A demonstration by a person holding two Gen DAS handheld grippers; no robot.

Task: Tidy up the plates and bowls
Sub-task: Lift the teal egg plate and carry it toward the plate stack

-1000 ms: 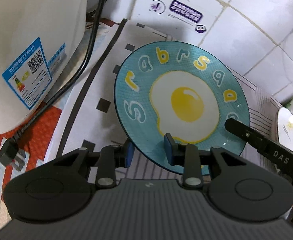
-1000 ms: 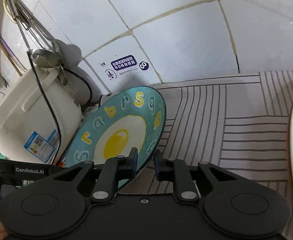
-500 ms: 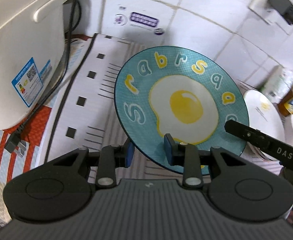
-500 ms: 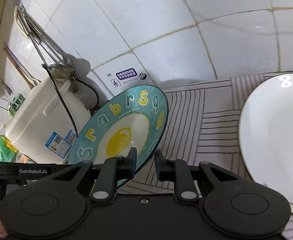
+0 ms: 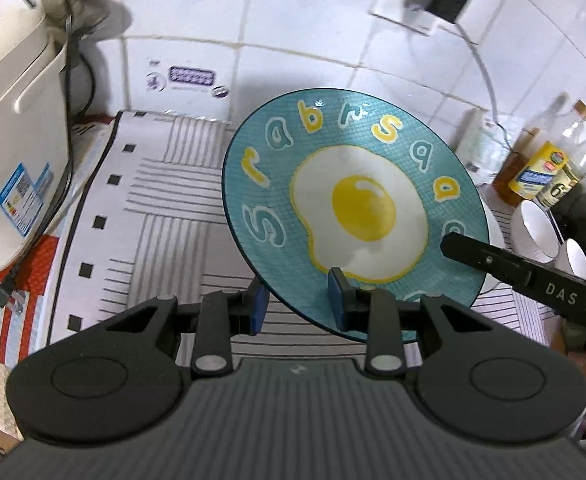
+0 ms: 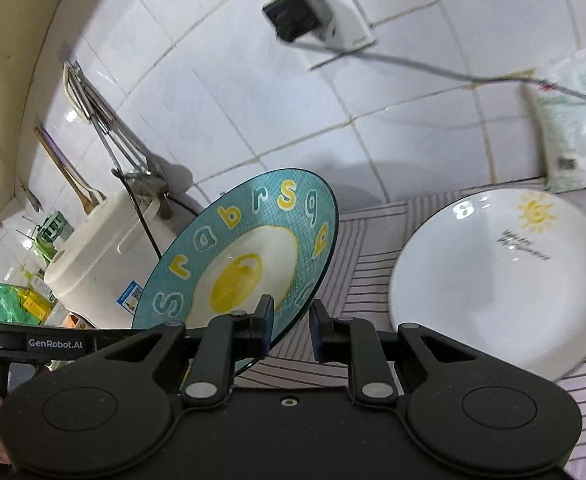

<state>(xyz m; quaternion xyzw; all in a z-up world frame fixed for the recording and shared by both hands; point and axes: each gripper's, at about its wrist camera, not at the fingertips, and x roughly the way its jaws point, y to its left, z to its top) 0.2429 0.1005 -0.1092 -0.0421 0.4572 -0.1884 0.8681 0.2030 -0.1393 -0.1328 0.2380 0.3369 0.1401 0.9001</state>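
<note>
A teal plate [image 5: 353, 208] with a fried-egg picture and yellow letters is held tilted above the striped mat [image 5: 165, 208]. My left gripper [image 5: 299, 308] is shut on its near rim, one pad on each face. My right gripper [image 6: 291, 326] is shut on its right rim; the plate also shows in the right wrist view [image 6: 249, 256]. A white plate with a sun drawing [image 6: 497, 280] lies on the mat to the right. White bowls [image 5: 533, 228] stand at the far right in the left wrist view.
A white rice cooker [image 5: 9, 152] with a black cord stands at the left. Oil and sauce bottles [image 5: 541, 164] stand at the back right. A wall socket with a plug [image 6: 309, 20] and a hanging cable are on the tiled wall. Utensils [image 6: 101, 120] hang at the left.
Both grippers have lifted the teal plate and carried it to the right, away from the rice cooker. The white plate and the bottles have come into view.
</note>
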